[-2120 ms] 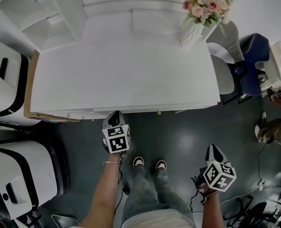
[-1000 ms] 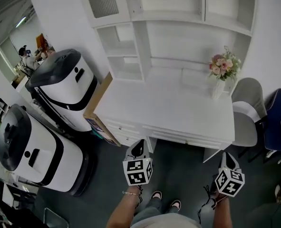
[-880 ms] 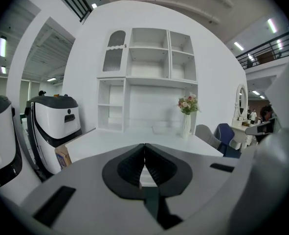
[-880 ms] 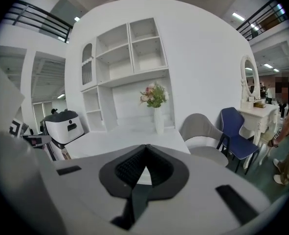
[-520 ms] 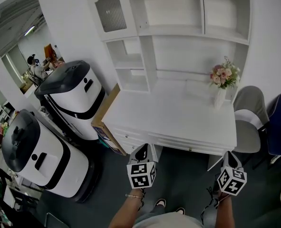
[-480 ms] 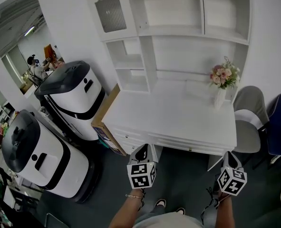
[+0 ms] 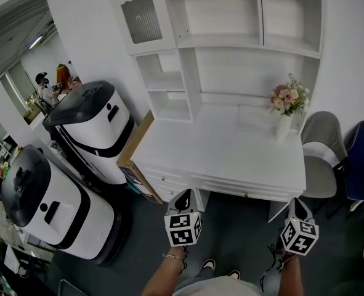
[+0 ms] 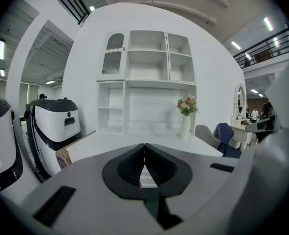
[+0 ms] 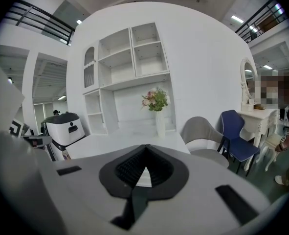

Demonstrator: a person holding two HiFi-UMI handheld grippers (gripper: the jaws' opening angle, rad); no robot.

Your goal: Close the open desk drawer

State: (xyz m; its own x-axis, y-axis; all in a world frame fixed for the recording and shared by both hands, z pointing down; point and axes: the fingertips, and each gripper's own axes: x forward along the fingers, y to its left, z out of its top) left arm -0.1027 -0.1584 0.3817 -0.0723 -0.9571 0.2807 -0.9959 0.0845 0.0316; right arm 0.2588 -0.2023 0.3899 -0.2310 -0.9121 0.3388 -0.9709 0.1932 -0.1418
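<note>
A white desk (image 7: 231,153) with a shelf hutch stands in front of me. Under its front edge runs a long white drawer front (image 7: 240,187) with a small knob; I cannot tell how far out it stands. My left gripper (image 7: 183,195) is shut and empty, held just short of the desk's front left. My right gripper (image 7: 295,203) is also shut and empty, near the desk's front right corner. In the left gripper view the jaws (image 8: 144,146) meet at the tip, facing the desk top (image 8: 134,138). The right gripper (image 9: 145,147) looks the same.
A vase of flowers (image 7: 285,125) stands at the desk's back right. Two white and black machines (image 7: 92,128) (image 7: 46,208) and a cardboard panel (image 7: 135,159) flank the left side. A grey chair (image 7: 320,147) and a blue chair (image 7: 360,159) stand on the right.
The head view has lifted from looking straight down on the desk top to taking in the hutch. Both grippers have drawn back a little from the desk front and stay shut.
</note>
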